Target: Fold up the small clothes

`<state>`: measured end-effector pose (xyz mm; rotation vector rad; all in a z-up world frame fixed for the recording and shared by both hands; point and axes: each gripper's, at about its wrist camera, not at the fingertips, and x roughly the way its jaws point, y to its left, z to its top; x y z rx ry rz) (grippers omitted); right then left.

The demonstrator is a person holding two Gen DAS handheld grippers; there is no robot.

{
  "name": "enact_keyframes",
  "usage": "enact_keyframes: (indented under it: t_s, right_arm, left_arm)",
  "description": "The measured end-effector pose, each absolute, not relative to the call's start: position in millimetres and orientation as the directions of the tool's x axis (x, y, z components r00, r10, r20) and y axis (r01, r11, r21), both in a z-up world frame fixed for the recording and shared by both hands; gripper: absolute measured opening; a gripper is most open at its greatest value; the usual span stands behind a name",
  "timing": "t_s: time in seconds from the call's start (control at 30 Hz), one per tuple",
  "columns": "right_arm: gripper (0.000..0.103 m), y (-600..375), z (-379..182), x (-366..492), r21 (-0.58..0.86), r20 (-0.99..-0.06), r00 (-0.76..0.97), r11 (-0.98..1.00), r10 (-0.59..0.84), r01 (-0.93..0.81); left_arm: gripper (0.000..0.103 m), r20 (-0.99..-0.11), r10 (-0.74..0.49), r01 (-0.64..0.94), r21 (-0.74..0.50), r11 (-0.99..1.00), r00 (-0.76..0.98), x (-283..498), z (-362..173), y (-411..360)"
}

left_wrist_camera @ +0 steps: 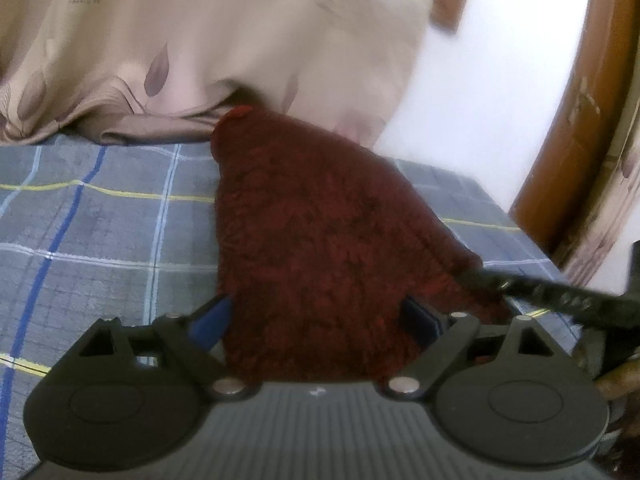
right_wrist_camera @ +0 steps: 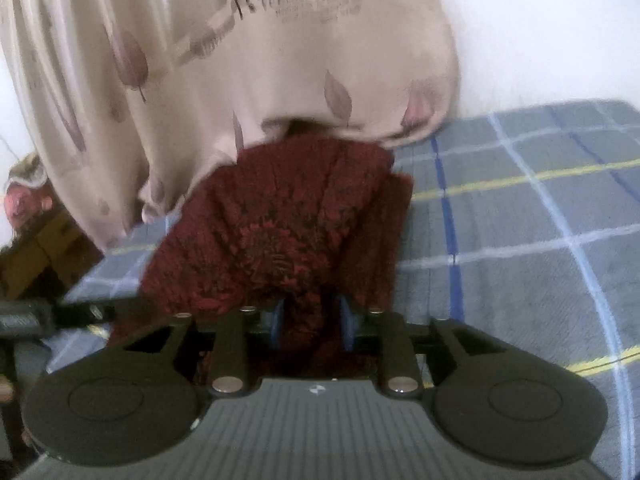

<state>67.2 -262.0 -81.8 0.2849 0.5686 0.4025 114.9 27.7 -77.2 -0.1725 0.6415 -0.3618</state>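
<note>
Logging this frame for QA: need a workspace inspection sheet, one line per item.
Surface: bed with a grey plaid sheet, blue, white and yellow lines.
Job's things: one dark red cloth, lifted and bunched, reaching from the grippers towards the curtain.
Clutter: nothing seen on the sheet; brown box off the bed's edge.
Grippers: left gripper has the cloth between its blue pads, wide apart; grip cannot be told. Right gripper is shut on a fold of the cloth.
Cables: nothing seen.
Surroundings: beige leaf-print curtain hanging down to the bed, white wall, brown wooden frame.
</note>
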Motion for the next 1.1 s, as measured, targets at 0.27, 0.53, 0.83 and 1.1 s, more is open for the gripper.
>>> enact_keyframes:
  t_s: [0.27, 0.53, 0.83, 1.1]
  right_arm:
    - [0.041, -256, -47, 39, 0.266, -0.322, 0.859, 0.909, 0.397, -0.32]
    - [0.041, -245, -94, 61, 0.219, -0.509, 0.781, 0.932, 0.361, -0.287]
    - [0.053, -258, -66, 30, 0.274, -0.397, 0.835, 0.918, 0.38, -0.287]
    - [0.068, -268, -63, 3, 0.347, -0.358, 0.84, 0.894, 0.407, -0.285]
  left_arm:
    - [0.092, -0.564, -0.323, 0.252, -0.202, 0.946, 0.76, 110, -74, 21]
    - [0.092, -0.57, -0.241, 0.214, -0.115, 0.97, 0.785, 103, -71, 14]
    - [0.092, -0.535, -0.105, 0.131, 0.01, 0.991, 0.838, 90, -60, 4]
    - [0.092, -0.534, -0.1, 0.135, 0.026, 0.991, 0.84, 84, -58, 2]
